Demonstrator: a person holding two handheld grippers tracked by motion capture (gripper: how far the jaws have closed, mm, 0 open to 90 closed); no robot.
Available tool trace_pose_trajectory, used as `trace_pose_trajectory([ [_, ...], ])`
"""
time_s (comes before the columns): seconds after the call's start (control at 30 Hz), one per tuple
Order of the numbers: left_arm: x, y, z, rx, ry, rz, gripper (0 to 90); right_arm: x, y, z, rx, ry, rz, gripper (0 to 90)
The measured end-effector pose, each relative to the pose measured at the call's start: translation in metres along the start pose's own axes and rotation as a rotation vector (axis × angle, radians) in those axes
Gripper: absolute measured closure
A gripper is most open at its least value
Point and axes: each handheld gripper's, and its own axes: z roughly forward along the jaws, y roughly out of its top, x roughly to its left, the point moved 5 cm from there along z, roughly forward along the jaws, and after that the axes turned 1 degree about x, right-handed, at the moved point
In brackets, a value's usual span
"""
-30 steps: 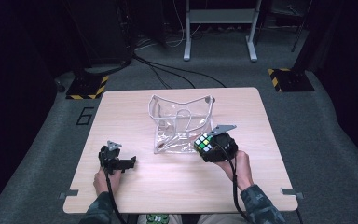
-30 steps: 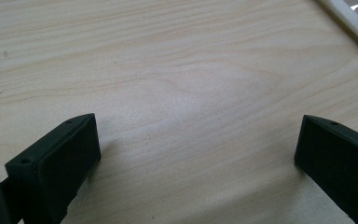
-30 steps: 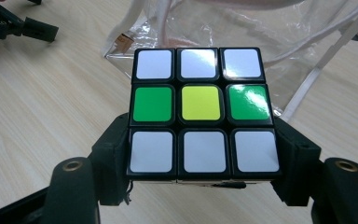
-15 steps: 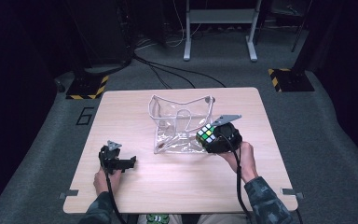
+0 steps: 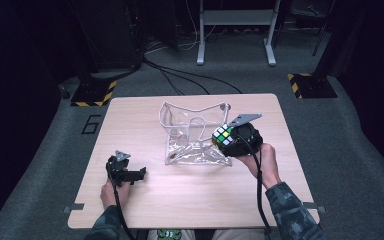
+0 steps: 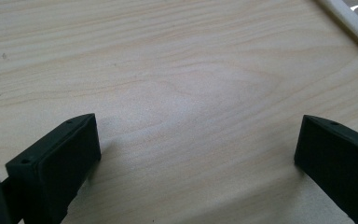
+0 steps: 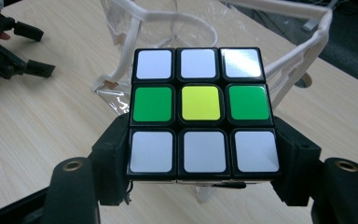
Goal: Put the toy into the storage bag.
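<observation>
left gripper point(image 5: 139, 174) rests low with jaws wide apart; right gripper point(image 5: 228, 141) raised, jaws clamped.

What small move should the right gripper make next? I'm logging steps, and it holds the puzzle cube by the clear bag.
Probably carry the colourful puzzle cube over the open mouth of the clear plastic bag with white trim. The right gripper clamps the cube beside the bag's rim, not above the opening. The left gripper rests open, apart.

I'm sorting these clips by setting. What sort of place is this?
Probably a lab or recording studio, not a home: a lone wooden table on grey carpet, hazard-striped stand bases beside it, cables across the floor, and dark surroundings.
</observation>
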Motion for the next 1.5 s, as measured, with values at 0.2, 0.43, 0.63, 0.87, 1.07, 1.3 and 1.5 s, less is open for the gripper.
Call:
trace_pose_trajectory([
  [0.2,0.000,0.000,0.000,-0.001,0.000,-0.001,0.0,-0.003,0.012,-0.006,-0.025,-0.001,-0.012,33.5],
  [0.43,0.000,0.000,0.000,-0.004,0.000,-0.002,0.0,-0.004,0.019,-0.008,-0.035,-0.007,-0.005,33.6],
  [0.63,0.000,0.000,0.000,-0.004,0.000,-0.002,0.0,-0.008,0.030,-0.011,-0.039,-0.016,-0.020,33.5],
  [0.87,0.000,0.000,0.000,-0.004,0.000,-0.002,0.0,-0.013,0.047,-0.013,-0.050,-0.023,-0.026,33.5],
  [1.07,0.000,0.000,0.000,-0.003,0.000,-0.001,0.0,-0.015,0.060,-0.008,-0.050,-0.023,-0.027,33.5],
  [1.3,0.000,0.000,0.000,-0.004,0.000,-0.001,0.0,-0.019,0.069,0.005,-0.034,-0.024,-0.027,33.5],
  [1.5,0.000,0.000,0.000,-0.004,0.000,-0.002,0.0,-0.024,0.074,0.020,-0.011,-0.026,-0.020,33.5],
])
